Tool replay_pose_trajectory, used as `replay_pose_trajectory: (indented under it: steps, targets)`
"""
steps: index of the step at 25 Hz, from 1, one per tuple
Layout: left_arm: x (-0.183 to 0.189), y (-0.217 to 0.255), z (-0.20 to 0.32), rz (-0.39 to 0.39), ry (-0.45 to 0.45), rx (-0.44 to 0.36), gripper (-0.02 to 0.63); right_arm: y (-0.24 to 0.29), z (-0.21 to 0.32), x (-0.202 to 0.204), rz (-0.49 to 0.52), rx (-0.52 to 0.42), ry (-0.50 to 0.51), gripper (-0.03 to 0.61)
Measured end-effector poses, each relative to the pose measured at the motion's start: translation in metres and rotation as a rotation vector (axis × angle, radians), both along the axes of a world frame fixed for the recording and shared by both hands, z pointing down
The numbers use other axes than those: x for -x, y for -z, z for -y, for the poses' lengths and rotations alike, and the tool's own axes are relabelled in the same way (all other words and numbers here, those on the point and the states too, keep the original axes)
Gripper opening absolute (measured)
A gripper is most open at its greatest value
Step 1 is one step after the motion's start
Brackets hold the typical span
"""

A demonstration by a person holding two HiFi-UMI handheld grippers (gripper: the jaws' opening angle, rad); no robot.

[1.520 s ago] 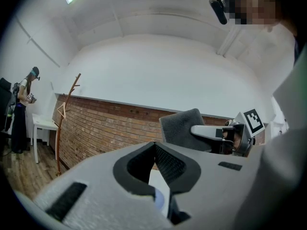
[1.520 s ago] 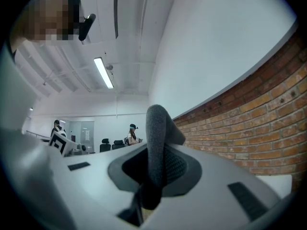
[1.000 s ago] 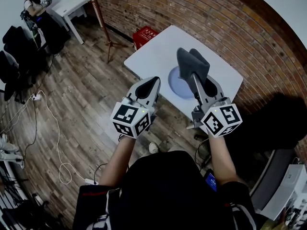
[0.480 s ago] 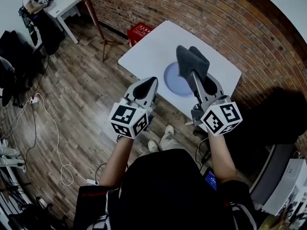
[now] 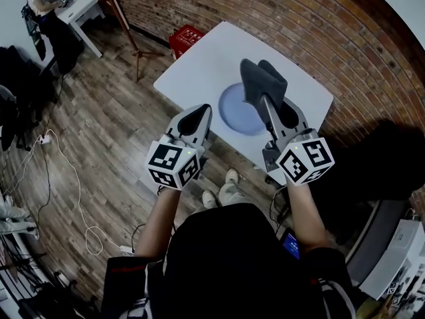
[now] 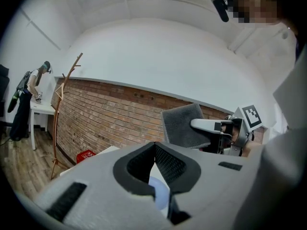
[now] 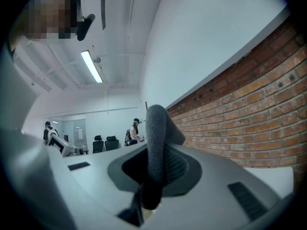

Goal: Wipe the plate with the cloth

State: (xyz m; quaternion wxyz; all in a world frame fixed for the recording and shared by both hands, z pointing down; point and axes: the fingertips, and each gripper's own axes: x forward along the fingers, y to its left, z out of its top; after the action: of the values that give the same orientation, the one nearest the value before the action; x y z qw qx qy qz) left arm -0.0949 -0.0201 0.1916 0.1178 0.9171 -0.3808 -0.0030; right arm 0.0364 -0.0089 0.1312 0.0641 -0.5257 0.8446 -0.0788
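Note:
A pale blue plate lies on the white table. A sliver of the plate shows behind the left jaws in the left gripper view. The grey cloth hangs over the plate's right side, with my right gripper shut on it. In the right gripper view the cloth stands folded between the jaws. From the left gripper view I see the same cloth held up in the air. My left gripper is shut and empty, over the table's near edge, just left of the plate.
A brick wall runs behind the table. A red crate and a wooden coat stand are on the wood floor to the left. A person stands at a small white table far left. Cables trail on the floor.
Both grippers have come closer to the table and a little lower. The cloth now hangs over more of the plate, and the left gripper's tip has reached the table's near edge.

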Motion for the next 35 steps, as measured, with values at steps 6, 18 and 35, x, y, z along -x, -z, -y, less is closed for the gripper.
replay_pose_trajectory:
  steps: [6, 18, 35]
  targets:
    - [-0.017, -0.015, 0.024, 0.013, 0.005, 0.025, 0.018, -0.016, 0.023, -0.021, 0.01, 0.03, -0.003, 0.054]
    - [-0.042, -0.048, 0.062, 0.043, 0.003, 0.079, 0.018, -0.047, 0.059, -0.05, 0.012, 0.096, -0.007, 0.054]
    - [-0.052, -0.152, 0.104, 0.138, 0.011, 0.274, 0.02, -0.119, 0.109, -0.062, 0.02, 0.243, 0.014, 0.054]
